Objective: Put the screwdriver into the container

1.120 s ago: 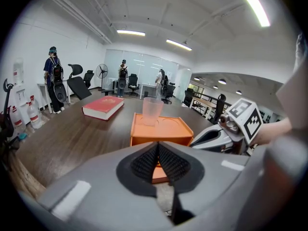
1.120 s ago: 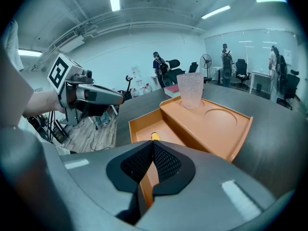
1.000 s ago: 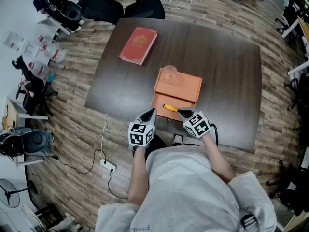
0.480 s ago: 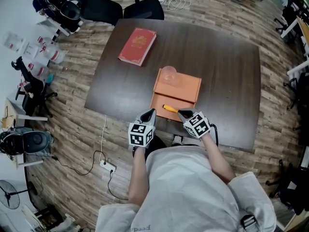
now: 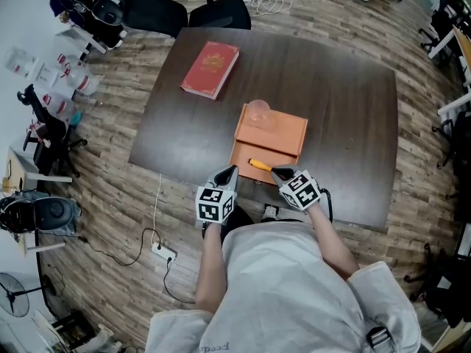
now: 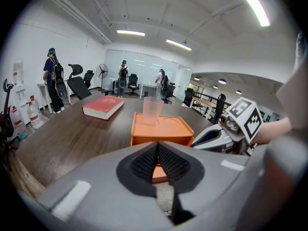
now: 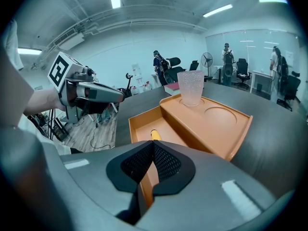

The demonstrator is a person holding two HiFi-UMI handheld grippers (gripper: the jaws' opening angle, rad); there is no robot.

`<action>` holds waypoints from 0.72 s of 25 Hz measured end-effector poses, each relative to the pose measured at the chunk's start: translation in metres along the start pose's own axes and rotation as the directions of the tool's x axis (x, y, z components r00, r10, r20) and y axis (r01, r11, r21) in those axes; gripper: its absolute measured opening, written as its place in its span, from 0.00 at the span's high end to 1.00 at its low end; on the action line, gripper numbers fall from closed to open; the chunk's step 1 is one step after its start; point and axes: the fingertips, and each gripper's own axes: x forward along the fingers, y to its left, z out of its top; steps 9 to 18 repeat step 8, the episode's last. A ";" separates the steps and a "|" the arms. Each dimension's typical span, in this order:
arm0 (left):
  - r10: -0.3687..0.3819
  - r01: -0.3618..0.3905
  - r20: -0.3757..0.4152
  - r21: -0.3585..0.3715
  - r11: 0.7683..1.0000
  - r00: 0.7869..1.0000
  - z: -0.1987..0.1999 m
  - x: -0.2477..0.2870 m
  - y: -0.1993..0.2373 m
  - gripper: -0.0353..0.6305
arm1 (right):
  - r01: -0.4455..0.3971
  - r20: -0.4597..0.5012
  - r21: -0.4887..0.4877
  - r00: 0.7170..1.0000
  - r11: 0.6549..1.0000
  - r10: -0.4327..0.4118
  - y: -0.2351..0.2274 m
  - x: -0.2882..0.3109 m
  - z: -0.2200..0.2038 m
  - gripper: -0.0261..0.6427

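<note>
The screwdriver [image 5: 258, 164] lies in the low front tray of the orange container [image 5: 283, 131], by the tabletop's [image 5: 346, 101] near edge. The right tongs [image 5: 277, 172] are pressed together just behind its yellow handle, so it seems already placed. The left tongs [image 5: 231, 170], also pressed together, wait idle beside the container.

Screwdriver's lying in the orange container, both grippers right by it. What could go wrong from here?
The right gripper, jaws shut, sits right at the screwdriver; withdrawing carelessly could snag it back out. The container lies close to the near edge of the table, so a nudge might shift it, and could topple the cup standing on its raised part.
</note>
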 end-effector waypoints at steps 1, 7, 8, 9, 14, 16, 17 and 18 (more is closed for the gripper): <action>0.000 0.000 0.000 -0.001 1.000 1.000 0.000 0.000 0.000 0.86 | 0.000 -0.001 0.000 1.000 1.000 0.000 0.000 0.000 -0.001 0.96; -0.005 0.005 -0.003 0.001 1.000 1.000 -0.003 0.002 -0.001 0.86 | 0.000 -0.001 -0.002 1.000 1.000 0.000 -0.001 0.002 -0.002 0.96; -0.006 0.006 -0.002 0.001 1.000 1.000 -0.002 0.003 -0.001 0.86 | 0.000 -0.001 -0.002 1.000 1.000 0.000 -0.001 0.002 -0.001 0.96; -0.006 0.006 -0.002 0.001 1.000 1.000 -0.002 0.003 -0.001 0.86 | 0.000 -0.001 -0.002 1.000 1.000 0.000 -0.001 0.002 -0.001 0.96; -0.006 0.006 -0.002 0.001 1.000 1.000 -0.002 0.003 -0.001 0.86 | 0.000 -0.001 -0.002 1.000 1.000 0.000 -0.001 0.002 -0.001 0.96; -0.006 0.006 -0.002 0.001 1.000 1.000 -0.002 0.003 -0.001 0.86 | 0.000 -0.001 -0.002 1.000 1.000 0.000 -0.001 0.002 -0.001 0.96; -0.006 0.006 -0.002 0.001 1.000 1.000 -0.002 0.003 -0.001 0.86 | 0.000 -0.001 -0.002 1.000 1.000 0.000 -0.001 0.002 -0.001 0.96; -0.006 0.006 -0.002 0.001 1.000 1.000 -0.002 0.003 -0.001 0.86 | 0.000 -0.001 -0.002 1.000 1.000 0.000 -0.001 0.002 -0.001 0.96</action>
